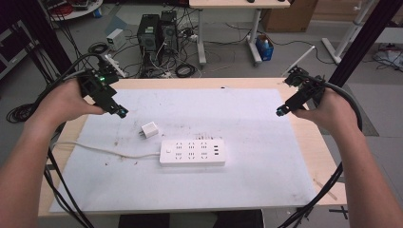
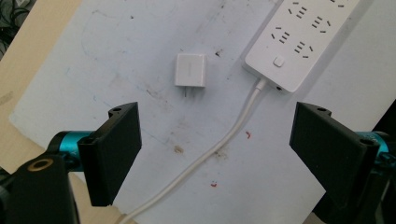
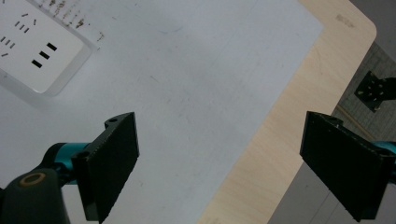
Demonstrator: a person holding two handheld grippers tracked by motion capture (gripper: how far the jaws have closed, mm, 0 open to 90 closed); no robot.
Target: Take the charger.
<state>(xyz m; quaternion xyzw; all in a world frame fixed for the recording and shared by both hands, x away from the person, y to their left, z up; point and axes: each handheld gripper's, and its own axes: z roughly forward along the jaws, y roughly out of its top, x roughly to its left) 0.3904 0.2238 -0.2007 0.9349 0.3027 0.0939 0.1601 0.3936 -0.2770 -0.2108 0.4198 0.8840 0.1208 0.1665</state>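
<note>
Both tools held wide and empty above the worktop (image 1: pixel 285 190), ready to start.

The left tool (image 1: pixel 121 112) hangs over the charger (image 1: pixel 149 129), which lies loose beside the power strip (image 1: pixel 192 152), likely for plugging in; the right tool (image 1: pixel 280 112) waits well apart.

A pale wooden table (image 1: pixel 304 142) carries a stained white mat (image 3: pixel 196 93), which spreads beneath and ahead of both pairs of jaws. Beyond lies grey floor (image 1: pixel 228 57) with tangled cables (image 1: pixel 185 70), two computer towers (image 1: pixel 157 31) and another desk (image 1: pixel 228 4).
</note>
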